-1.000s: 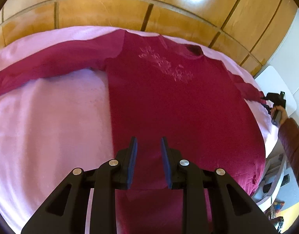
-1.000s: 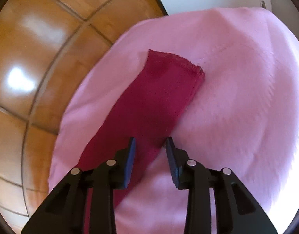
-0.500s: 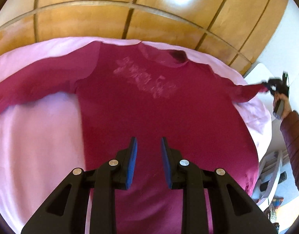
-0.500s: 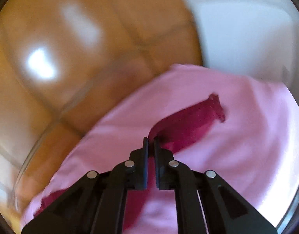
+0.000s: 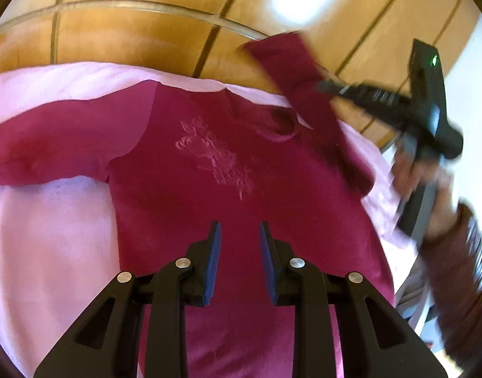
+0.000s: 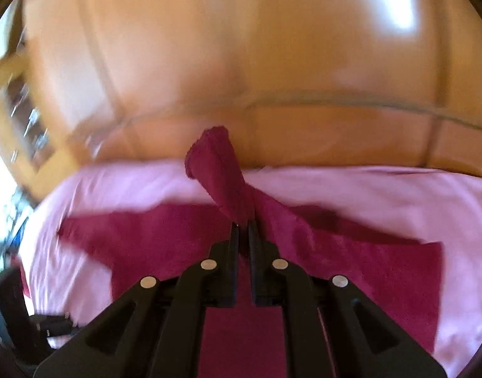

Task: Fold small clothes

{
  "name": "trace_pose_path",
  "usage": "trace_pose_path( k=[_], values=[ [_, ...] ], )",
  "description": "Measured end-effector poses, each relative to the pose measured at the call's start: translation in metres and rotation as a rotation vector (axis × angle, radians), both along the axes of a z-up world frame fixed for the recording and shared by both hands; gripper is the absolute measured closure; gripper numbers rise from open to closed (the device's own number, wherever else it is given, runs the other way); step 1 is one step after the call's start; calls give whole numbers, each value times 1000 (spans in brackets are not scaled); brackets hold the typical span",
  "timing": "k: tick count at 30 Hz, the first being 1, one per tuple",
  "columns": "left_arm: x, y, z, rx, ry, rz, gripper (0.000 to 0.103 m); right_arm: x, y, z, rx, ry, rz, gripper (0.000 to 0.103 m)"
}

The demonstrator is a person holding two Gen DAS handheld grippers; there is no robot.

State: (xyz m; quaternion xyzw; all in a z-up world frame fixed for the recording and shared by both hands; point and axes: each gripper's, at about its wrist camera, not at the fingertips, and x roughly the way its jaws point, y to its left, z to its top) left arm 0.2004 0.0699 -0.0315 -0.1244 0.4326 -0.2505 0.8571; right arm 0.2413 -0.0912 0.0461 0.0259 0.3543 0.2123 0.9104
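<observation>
Right gripper [image 6: 243, 225] pinches sleeve [image 6: 214, 170] lifted over shirt [image 5: 209, 189].

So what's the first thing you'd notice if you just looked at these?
The big dark red sweater spread flat on the pink bedcover, filling the middle. Then its sleeve lifted in the air at the upper right, pinched in the right gripper. The left gripper hangs open over the sweater's lower part.

I count one dark red long-sleeved top [image 5: 209, 195] with two sleeves, lying on one pink sheet [image 5: 48, 220]. I see two hand-held grippers: my left hand-held gripper [image 5: 240, 236] and my right hand-held gripper [image 6: 243, 225]. One hand [image 5: 411, 173] shows, in one brown sleeve [image 5: 461, 267].
</observation>
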Motion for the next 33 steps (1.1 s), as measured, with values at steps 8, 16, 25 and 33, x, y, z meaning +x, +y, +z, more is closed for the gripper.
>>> trace_pose_path(
  k=[8, 16, 25, 33],
  values=[
    [37, 4, -4, -28, 15, 24, 80, -36, -47, -1, 141, 6, -95, 48],
    [95, 3, -27, -18, 89, 92, 80, -87, -161, -39, 151, 118, -420, 48],
    [128, -26, -34, 63, 87, 59, 98, -66, -190, -45, 234, 126, -462, 49],
    [95, -14, -21, 55, -4, 118, 101, -10, -139, -67, 40, 143, -415, 47]
  ],
)
